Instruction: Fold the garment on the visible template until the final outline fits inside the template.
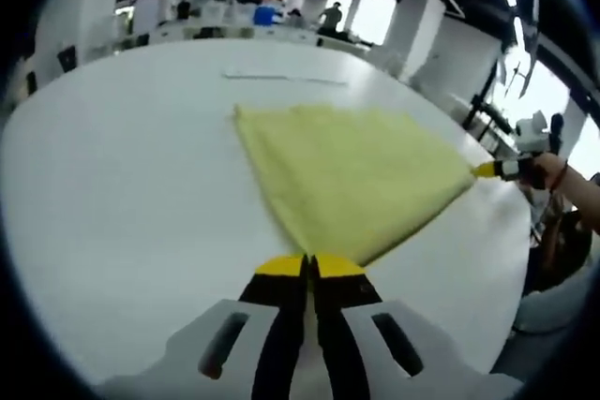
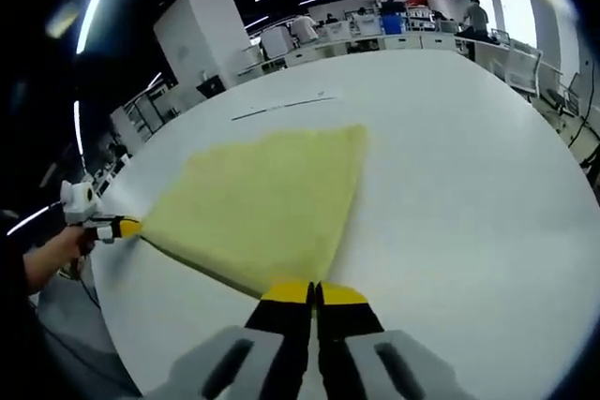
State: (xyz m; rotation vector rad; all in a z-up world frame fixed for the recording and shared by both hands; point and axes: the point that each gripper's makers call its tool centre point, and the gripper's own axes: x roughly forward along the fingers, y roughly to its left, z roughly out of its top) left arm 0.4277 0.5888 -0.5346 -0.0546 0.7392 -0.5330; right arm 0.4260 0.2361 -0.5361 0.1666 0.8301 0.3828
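On table (image 1: 112, 194) | both tools pinch yellow garment (image 1: 356, 175) corners | template unclear

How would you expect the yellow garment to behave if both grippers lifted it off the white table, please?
The yellow garment probably sags between its held corners: it lies flat and thin, pulled to points at the left gripper and right gripper. It looks light, likely easy to lift. On the smooth white table it would probably slide and bunch rather than push as one piece.
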